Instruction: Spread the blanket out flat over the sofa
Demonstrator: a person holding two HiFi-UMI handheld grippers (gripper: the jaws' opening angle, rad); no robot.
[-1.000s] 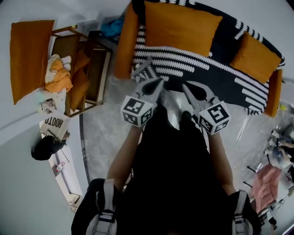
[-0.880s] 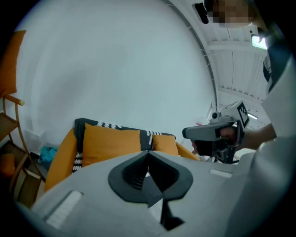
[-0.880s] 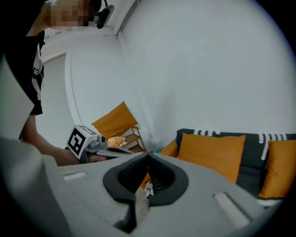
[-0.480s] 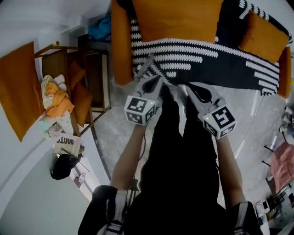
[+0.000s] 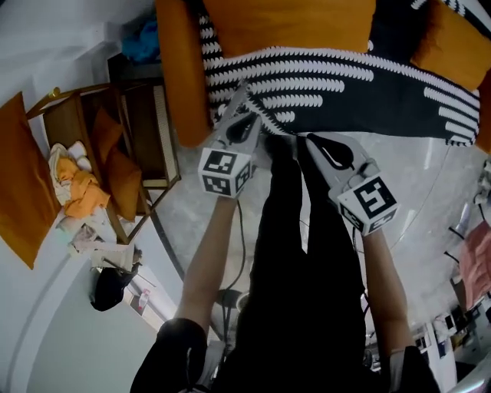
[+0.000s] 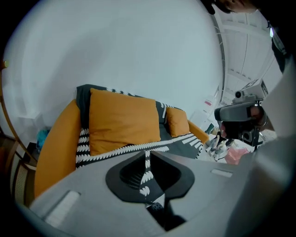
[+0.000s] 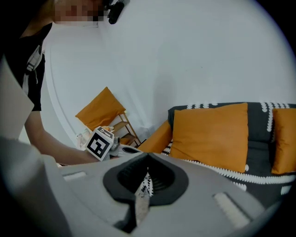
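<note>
Head view looks down on the blanket (image 5: 345,84), a black knit crossed by rows of white scalloped dashes. It lies over the seat of the orange sofa (image 5: 182,84), beneath the orange cushions (image 5: 288,23), and its white-trimmed front edge runs along the seat's front.

Left gripper view has the left gripper (image 6: 148,155) aimed at the sofa. Its fingers (image 6: 122,176) have just been easing apart, with a narrow strip of the patterned edge caught between them.

Right gripper view shows the right gripper (image 7: 147,159) with its fingers (image 7: 164,178) pinching a small fold of the same black-and-white fabric.

Each gripper's cube (image 5: 225,170) bears square black-and-white markers. Print on a white bag (image 5: 106,253) beside the wooden rack (image 5: 146,138) is too small to read.
</note>
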